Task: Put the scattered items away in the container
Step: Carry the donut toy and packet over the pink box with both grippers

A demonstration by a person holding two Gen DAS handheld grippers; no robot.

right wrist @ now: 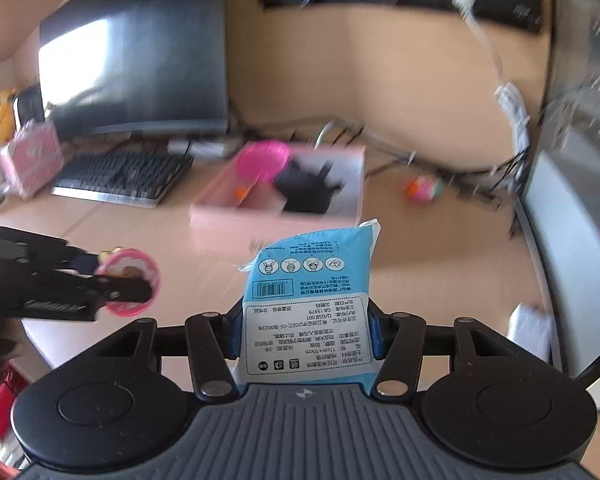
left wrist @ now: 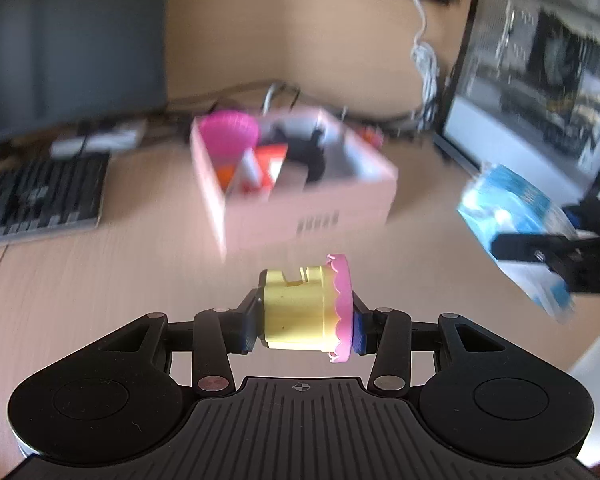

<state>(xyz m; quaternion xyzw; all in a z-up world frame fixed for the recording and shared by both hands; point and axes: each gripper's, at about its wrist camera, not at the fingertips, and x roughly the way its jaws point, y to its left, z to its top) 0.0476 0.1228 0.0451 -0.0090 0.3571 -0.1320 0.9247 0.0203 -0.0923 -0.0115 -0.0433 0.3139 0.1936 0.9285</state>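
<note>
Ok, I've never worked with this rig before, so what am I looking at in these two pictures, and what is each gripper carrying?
Each picture comes from a fisheye camera on a hand-held two-finger gripper, looking along its fingers. There is no robot arm. The left wrist view shows the left gripper clamped on a yellow toy cake with pink frosting. The right wrist view shows the right gripper gripping a blue wipes packet. Ahead on the wooden desk sits the pink box, already holding a few things, beside a keyboard and monitors.

Bright daylight, motion-blurred background — fisheye-bent edges
</note>
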